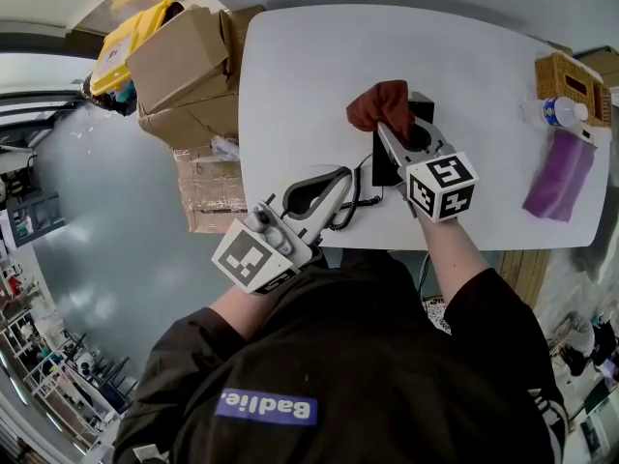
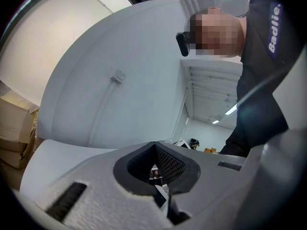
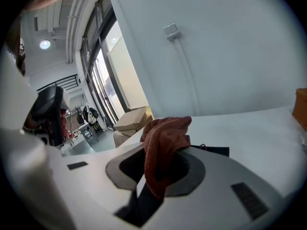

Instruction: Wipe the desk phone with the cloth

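Note:
A black desk phone (image 1: 389, 166) sits near the front edge of the white table (image 1: 290, 75), mostly hidden under my right gripper. Its coiled cord (image 1: 354, 199) trails to the left. My right gripper (image 1: 384, 129) is shut on a reddish-brown cloth (image 1: 379, 104), which bunches out past the fingertips over the phone's far end. In the right gripper view the cloth (image 3: 165, 138) hangs between the jaws of the right gripper (image 3: 158, 176), with a black edge of the phone (image 3: 216, 151) behind. My left gripper (image 1: 338, 177) is beside the cord, its jaws together on nothing I can see; the left gripper (image 2: 160, 195) points up at a wall.
Cardboard boxes (image 1: 189, 61) and a yellow case (image 1: 131, 37) stand off the table's left side. At the right end are a wicker basket (image 1: 571, 80), a plastic bottle (image 1: 561, 112) and a purple cloth (image 1: 559, 177). The person's dark torso fills the foreground.

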A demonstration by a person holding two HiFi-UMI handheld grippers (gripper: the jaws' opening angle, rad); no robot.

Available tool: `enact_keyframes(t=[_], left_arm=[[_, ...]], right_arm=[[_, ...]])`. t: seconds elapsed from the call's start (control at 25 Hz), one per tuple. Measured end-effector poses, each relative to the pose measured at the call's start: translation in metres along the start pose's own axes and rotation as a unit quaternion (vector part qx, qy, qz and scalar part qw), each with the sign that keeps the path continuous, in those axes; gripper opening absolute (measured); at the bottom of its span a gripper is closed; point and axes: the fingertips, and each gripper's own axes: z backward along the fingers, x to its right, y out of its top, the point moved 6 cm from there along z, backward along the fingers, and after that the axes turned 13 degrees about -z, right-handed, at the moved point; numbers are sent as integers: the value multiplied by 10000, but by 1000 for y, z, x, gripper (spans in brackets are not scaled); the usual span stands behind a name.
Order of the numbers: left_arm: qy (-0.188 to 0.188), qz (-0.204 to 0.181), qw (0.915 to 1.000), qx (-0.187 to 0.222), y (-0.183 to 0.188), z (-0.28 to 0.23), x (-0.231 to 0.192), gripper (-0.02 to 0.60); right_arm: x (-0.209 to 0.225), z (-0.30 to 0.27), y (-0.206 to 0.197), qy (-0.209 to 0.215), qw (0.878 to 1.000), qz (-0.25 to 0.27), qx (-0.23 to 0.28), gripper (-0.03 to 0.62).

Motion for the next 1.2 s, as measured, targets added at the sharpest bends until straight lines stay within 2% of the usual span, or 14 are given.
enact_keyframes(t=[0.4, 0.92, 1.08, 1.2], left_arm=[[-103, -38, 9999, -90, 3, 1, 10, 6], [-183, 3, 9998, -111, 1, 15, 26, 6], [-186, 0, 9998, -97, 3, 21, 28, 6], [-186, -4, 9998, -86, 5, 28, 31, 6]], right_arm=[[20, 12, -2, -164, 9997, 156, -27, 94], [68, 58, -4, -828, 9963, -72, 238, 94], [61, 57, -10, -911, 9955, -92, 248, 94], [44, 45, -17, -825, 9964, -104, 158, 94]])
